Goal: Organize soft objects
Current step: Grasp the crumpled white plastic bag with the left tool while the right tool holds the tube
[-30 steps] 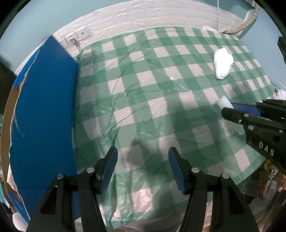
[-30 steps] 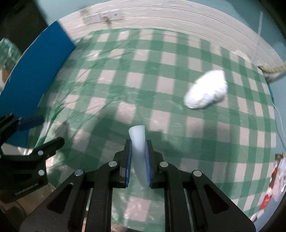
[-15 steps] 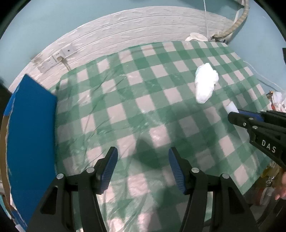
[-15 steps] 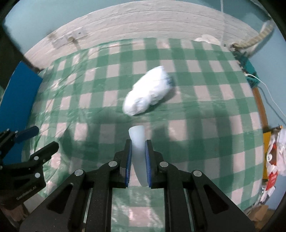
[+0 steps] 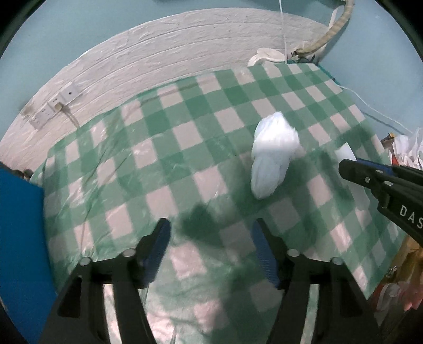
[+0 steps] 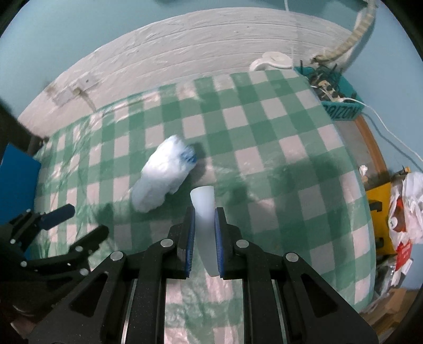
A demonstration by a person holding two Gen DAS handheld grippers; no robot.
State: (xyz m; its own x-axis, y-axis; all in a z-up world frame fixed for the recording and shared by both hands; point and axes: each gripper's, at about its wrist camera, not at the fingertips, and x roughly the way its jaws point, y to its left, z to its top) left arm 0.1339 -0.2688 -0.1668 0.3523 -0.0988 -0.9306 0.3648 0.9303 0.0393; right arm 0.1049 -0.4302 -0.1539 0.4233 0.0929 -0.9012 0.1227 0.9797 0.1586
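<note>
The right gripper (image 6: 203, 232) is pinching a smooth, pale, flat translucent strip (image 6: 204, 209). The left gripper (image 5: 210, 251) has just been widening, nothing between its blue ribbed pads. A crinkly white plastic-wrapped soft bundle (image 5: 272, 154) is lying on the glossy green-and-white checked tablecloth (image 5: 169, 158) just beyond both.

A green-and-white checked tablecloth (image 5: 201, 148) under clear plastic covers the table. Behind it runs a white, wrinkled wall covering (image 5: 164, 66) below a pale blue wall (image 5: 105, 23). White wall sockets (image 5: 55, 105) sit at the left. A blue board (image 5: 18, 238) stands at the table's left edge. A teal basket (image 6: 341, 105) of cables sits at the far right corner, near a yellow box (image 6: 378, 203).
</note>
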